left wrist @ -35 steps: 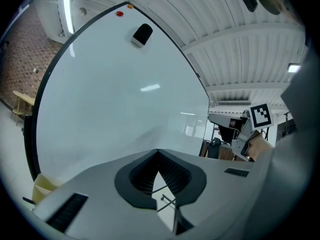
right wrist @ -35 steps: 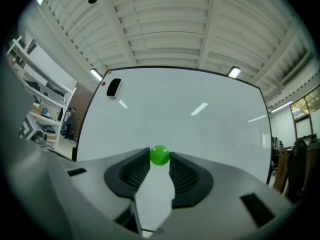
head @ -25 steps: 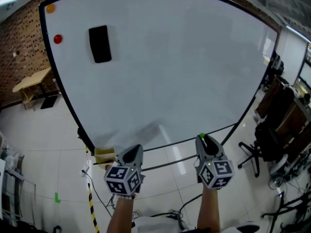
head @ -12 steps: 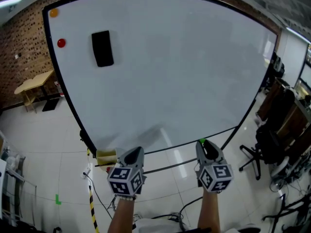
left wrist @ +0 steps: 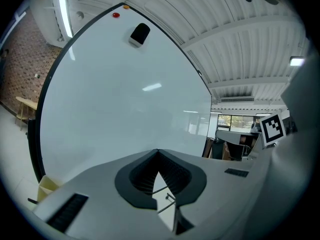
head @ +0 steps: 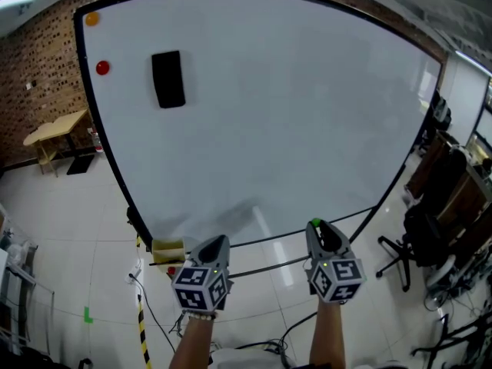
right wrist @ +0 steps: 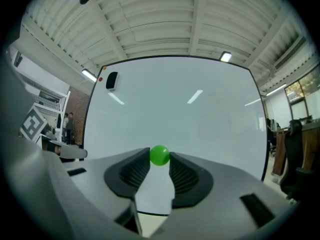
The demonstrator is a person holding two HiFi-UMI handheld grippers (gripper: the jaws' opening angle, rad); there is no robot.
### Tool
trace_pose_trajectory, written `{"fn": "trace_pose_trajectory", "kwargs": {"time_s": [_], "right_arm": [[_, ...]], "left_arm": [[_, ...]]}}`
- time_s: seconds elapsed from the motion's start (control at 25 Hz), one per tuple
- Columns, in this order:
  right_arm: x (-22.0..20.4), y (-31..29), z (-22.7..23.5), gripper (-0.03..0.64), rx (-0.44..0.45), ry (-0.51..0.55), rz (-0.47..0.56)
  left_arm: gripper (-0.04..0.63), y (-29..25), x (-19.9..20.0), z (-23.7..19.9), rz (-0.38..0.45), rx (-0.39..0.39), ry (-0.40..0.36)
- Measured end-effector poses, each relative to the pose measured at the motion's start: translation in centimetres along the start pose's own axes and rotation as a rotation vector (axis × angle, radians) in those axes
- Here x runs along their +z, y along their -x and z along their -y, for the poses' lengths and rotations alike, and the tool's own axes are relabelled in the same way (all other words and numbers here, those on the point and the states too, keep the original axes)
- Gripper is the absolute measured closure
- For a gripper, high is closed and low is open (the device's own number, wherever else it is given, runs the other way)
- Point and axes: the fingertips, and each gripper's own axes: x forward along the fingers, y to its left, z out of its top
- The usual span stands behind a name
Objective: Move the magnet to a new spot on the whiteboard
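A round green magnet (right wrist: 159,155) sits pinched between the tips of my right gripper (right wrist: 159,156), held off the whiteboard (right wrist: 180,114). In the head view that gripper (head: 316,227) is low at the right, below the whiteboard (head: 269,106), the green magnet (head: 314,223) showing at its tip. My left gripper (head: 219,242) is beside it at the left, its jaws shut with nothing in them; its own view shows the tips (left wrist: 158,152) meeting. A red magnet (head: 102,68), an orange magnet (head: 92,19) and a black eraser (head: 168,79) stay on the board's upper left.
A small yellow box (head: 167,250) sits by the board's lower left corner. A wooden table (head: 52,131) stands at the left by the brick wall. Office chairs (head: 430,221) and desks crowd the right. Cables run over the tiled floor (head: 69,237) below the board.
The head view has shifted slightly, so the board and its magnets sit a little lower and to the right. Both grippers keep nearly the same place; the right one still holds the green magnet.
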Motion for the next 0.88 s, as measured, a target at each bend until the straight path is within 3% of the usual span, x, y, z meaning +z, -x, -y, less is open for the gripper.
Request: {"fn": "trace_pose_trajectory", "kwargs": {"time_s": [0.52, 0.88], "right_arm": [[8.7, -7.6, -1.9, 0.482, 0.063, 0.177, 0.098], [12.4, -12.9, -3.6, 0.482, 0.078, 0.295, 0.101]], "left_arm": [[0.598, -0.1, 1.2, -0.7, 0.016, 0.008, -0.02], [0.598, 0.2, 1.5, -1.5, 0.02, 0.023, -0.015]]}}
